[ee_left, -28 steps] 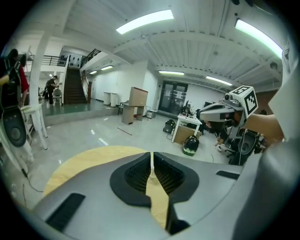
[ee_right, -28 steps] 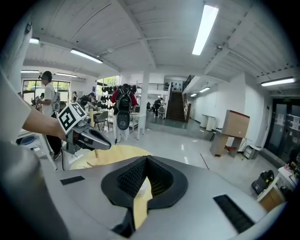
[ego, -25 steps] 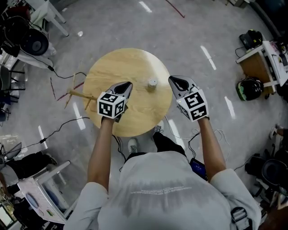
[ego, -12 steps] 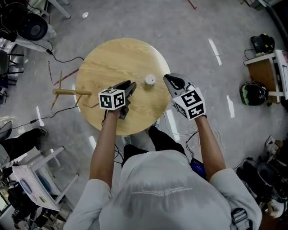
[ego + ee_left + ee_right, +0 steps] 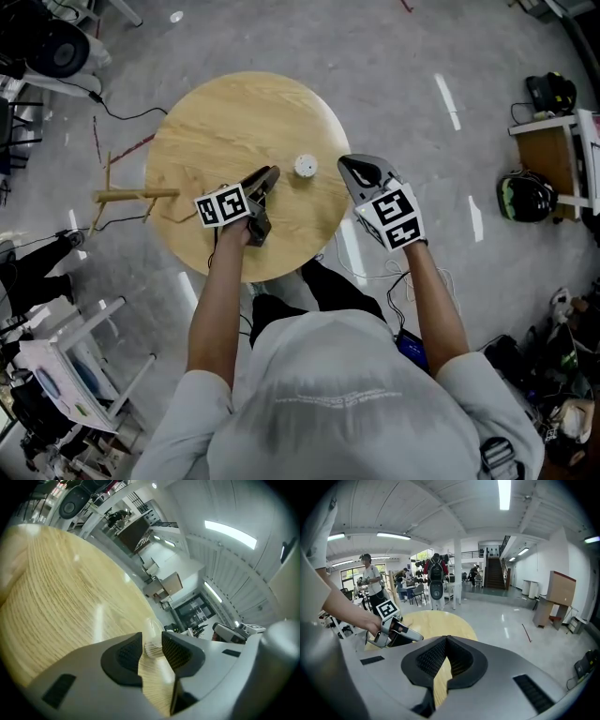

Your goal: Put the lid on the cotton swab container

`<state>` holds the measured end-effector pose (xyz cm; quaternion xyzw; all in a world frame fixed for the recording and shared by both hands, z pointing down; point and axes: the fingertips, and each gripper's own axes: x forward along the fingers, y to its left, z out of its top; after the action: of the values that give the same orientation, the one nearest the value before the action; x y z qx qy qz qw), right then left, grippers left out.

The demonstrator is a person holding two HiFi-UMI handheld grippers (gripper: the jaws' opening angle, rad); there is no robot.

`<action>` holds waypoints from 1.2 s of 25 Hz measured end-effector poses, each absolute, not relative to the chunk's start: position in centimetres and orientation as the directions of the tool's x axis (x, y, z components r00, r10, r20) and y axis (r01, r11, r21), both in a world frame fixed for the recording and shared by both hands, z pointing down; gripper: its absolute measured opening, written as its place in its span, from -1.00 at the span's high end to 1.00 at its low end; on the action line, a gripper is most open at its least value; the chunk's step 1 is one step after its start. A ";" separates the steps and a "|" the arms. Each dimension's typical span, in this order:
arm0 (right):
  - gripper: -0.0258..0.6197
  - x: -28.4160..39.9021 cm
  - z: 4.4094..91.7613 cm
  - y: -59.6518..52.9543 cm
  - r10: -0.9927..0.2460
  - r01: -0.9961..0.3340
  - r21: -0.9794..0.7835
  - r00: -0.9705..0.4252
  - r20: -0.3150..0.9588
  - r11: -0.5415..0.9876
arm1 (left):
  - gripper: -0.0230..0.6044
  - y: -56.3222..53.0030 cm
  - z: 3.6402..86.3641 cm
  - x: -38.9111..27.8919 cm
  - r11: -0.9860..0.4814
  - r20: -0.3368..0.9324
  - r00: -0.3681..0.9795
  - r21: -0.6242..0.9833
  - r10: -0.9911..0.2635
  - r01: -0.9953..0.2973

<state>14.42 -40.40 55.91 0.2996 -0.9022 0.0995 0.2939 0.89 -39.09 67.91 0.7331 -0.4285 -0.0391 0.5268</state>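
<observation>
Round wooden table (image 5: 220, 122) on grey floor (image 5: 394, 66). Cotton swab container (image 5: 305, 167) just ahead of your left gripper (image 5: 270, 176), jaws parted; right gripper (image 5: 348, 166) closed, empty.

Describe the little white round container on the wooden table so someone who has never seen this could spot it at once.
Find the round light-wood table in the middle of the grey floor. Toward its right edge, just ahead of the person, stands a small white round container. It is the only white thing standing on the bare wood.
</observation>
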 end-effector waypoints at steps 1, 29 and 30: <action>0.84 14.5 56.0 -40.5 -0.482 -0.599 0.000 -0.646 0.592 0.801 | 0.51 -39.2 67.9 1.0 -0.075 0.383 0.633 0.816 -0.673 -0.574; 0.84 16.5 55.4 -38.1 -0.543 -0.689 -0.035 -0.601 0.586 0.724 | 0.59 -38.8 62.8 3.6 -0.367 0.322 0.718 0.690 -0.617 -0.624; 0.84 16.7 55.5 -37.9 -0.546 -0.695 -0.032 -0.592 0.592 0.718 | 0.59 -38.8 62.5 3.7 -0.385 0.319 0.723 0.679 -0.613 -0.626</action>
<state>16.72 -37.89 55.50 0.3516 -0.8826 0.1311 0.2832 3.73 -38.81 62.53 0.8321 -0.3721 0.0077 0.4112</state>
